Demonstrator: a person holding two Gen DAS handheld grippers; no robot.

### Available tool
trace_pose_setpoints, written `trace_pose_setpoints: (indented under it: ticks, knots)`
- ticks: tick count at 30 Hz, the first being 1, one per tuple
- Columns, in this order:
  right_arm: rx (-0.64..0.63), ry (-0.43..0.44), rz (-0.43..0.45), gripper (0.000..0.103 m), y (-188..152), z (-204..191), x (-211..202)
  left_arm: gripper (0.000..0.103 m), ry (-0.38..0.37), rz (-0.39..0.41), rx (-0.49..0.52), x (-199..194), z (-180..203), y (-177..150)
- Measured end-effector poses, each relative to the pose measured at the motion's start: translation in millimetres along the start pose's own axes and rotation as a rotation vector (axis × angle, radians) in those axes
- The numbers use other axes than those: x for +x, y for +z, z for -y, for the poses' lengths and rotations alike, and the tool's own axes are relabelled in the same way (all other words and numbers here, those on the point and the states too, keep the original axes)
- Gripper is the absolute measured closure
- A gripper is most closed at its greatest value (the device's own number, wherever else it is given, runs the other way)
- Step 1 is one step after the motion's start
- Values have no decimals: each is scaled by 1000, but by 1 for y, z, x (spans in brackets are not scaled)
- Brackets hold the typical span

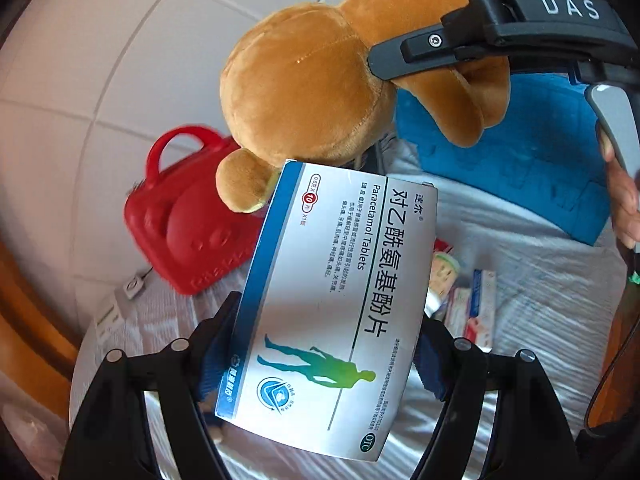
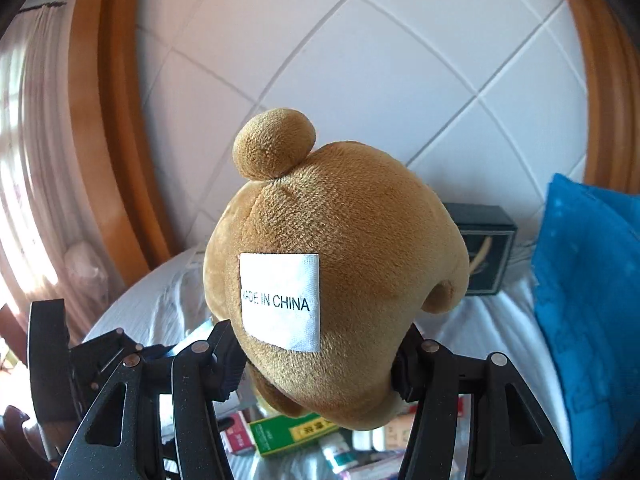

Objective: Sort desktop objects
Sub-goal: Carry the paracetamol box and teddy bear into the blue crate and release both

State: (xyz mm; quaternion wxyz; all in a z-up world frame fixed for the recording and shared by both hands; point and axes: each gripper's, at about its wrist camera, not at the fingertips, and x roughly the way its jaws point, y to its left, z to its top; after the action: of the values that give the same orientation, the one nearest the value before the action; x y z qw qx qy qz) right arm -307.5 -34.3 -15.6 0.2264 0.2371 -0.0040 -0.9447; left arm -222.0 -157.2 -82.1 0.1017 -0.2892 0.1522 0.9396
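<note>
Left gripper (image 1: 320, 360): its two black fingers are standing fairly wide and pressing on the long edges of a flat white-and-blue cardboard box of paracetamol tablets (image 1: 332, 300), which is angling up from six o'clock toward the centre of the left wrist view, clear of the bedding.

Right gripper (image 2: 320, 376): its fingers are standing about half open and squeezing the lower body of a soft brown plush toy bear (image 2: 336, 280); the bear's white sewn label (image 2: 280, 300) is facing the camera, and its round ear is sitting at twelve o'clock of the body.

Seen from the left wrist: the bear (image 1: 312, 92) is hanging at twelve o'clock, just above the box's far end, with the right gripper (image 1: 420, 60) clamping it from two o'clock.

Around them: a red moulded plastic case with a handle (image 1: 188, 216) is lying at nine o'clock, a blue cushion (image 1: 520, 152) at three o'clock, and small medicine boxes (image 1: 468, 300) are lying on the white ribbed bedspread (image 1: 540, 280) at four o'clock.

Risk, box: I judge the thin carton could buckle or pivot out, since only its edges are being pinched.

Risk, bear: the plush could squirm loose because it compresses under the pads.

Risk, collision: the two loads are close; the bear could knock the box.
</note>
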Motion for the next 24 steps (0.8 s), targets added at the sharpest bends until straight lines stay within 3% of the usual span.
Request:
trace_pose_setpoints:
  ticks: [6, 12, 16, 19, 24]
  knots:
    - [101, -222, 149, 46, 8, 71, -114, 27, -138, 140, 126, -10, 79, 85]
    - [163, -424, 226, 45, 10, 155, -203, 27, -253, 251, 202, -10, 175, 164]
    - [176, -519, 232, 45, 30, 211, -233, 27, -318, 285, 216, 0, 236, 213]
    - [174, -581, 229, 44, 41, 254, -248, 27, -326, 301, 222, 12, 275, 246]
    - [229, -612, 212, 44, 47, 330, -244, 26, -330, 274, 234, 39, 315, 292]
